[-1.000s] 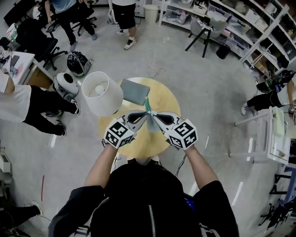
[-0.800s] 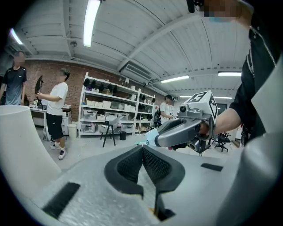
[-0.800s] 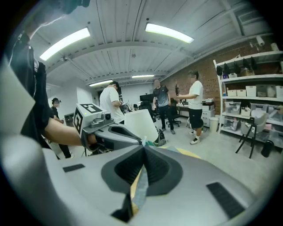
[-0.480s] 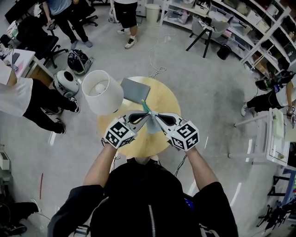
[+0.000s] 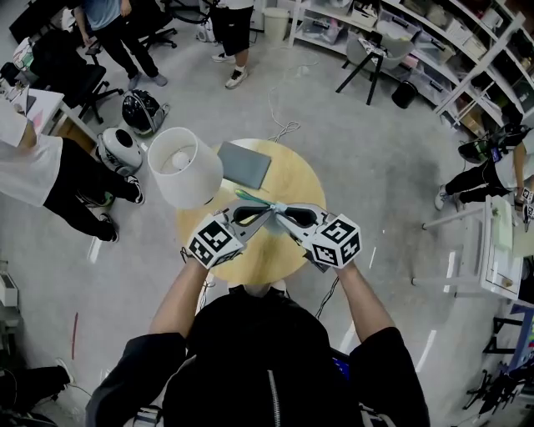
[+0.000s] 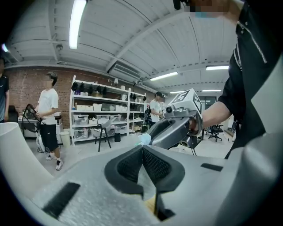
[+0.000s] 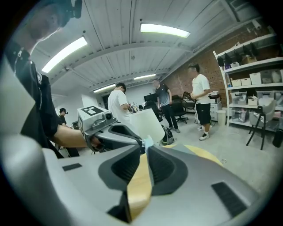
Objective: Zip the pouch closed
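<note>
Room: a workshop with a grey floor [image 5: 350,150]. Shelves [image 5: 434,42] line the wall at 1 o'clock, and people [image 5: 225,25] stand at 11 and 12 o'clock.
Counter: a small round wooden counter [image 5: 296,179] sits right below me, in the middle of the head view.
On the counter: a white lampshade [image 5: 183,167] stands at its 10 o'clock edge. A flat grey pad [image 5: 244,164] lies at 12 o'clock, just beside the shade.
Pouch: the pouch [image 5: 253,199] is thin and pale teal. It is over the middle of the counter, running from my claw tips toward 10 o'clock, near the pad but apart from it.
Zip: too small for me to tell how far it is drawn.
My left claw [image 5: 265,211]: it comes in from 8 o'clock. In the left gripper view its jaws are pressed together [image 6: 142,148], with a pale teal edge of the pouch [image 6: 144,139] pinched at their tips.
My right claw [image 5: 279,210]: it comes in from 4 o'clock, tips almost meeting the left claw's. Its jaws have just been opening and now stand apart [image 7: 147,148]. The counter's wood shows through the gap. A scrap of the pouch [image 7: 148,142] sits at the very tips, and the pads are not clamped on it.
</note>
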### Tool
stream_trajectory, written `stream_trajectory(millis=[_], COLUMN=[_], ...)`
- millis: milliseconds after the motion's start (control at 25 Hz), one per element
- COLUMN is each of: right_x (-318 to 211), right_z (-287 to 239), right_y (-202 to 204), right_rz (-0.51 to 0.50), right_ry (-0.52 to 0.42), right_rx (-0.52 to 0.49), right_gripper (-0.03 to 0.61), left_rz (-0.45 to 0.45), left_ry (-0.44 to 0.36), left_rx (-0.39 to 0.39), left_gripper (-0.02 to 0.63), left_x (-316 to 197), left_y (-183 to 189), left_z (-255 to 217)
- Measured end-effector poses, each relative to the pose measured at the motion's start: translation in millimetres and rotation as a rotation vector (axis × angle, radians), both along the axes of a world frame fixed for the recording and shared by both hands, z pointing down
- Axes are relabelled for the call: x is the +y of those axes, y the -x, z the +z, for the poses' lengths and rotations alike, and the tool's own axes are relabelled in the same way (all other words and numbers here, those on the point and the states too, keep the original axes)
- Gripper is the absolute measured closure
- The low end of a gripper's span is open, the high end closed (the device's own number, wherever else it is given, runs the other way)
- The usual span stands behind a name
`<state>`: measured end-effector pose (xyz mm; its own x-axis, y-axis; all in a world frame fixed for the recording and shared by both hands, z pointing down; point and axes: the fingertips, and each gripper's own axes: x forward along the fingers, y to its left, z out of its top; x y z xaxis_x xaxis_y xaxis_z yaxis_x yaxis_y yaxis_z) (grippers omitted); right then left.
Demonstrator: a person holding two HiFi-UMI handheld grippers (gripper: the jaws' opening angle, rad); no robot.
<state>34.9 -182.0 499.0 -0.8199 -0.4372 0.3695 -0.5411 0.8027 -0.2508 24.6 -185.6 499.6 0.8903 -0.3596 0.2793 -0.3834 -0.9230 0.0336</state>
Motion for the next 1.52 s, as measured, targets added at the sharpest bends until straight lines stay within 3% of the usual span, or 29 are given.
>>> stream_trajectory(millis=[120, 160, 320, 720, 1520], right_x=[-2, -2, -3, 5, 6], right_z=[0, 1, 1, 4, -1], right_y=[-1, -1, -2, -3, -6], right_rz=[0.002, 0.005, 0.030, 0.052, 0.050], right_ry=[0.019, 0.023, 0.000, -0.049, -0.059], right_rx=[-0.019, -0.024, -0.005, 0.010, 0.018], right_gripper=[0.524, 0.560, 0.566, 0.569, 0.569], left_rz=[0.018, 0.022, -0.003, -0.097, -0.122], left_ry=[0.009, 0.008, 0.018, 0.163, 0.135], left_rx=[0.002, 0.002, 0.005, 0.069, 0.054], left_gripper=[0.609, 0.609, 0.609, 0.609, 0.607], left_x=[2, 2, -3, -13, -18], left_y=[0, -1, 0, 12, 16], left_z=[0, 1, 3, 17, 16])
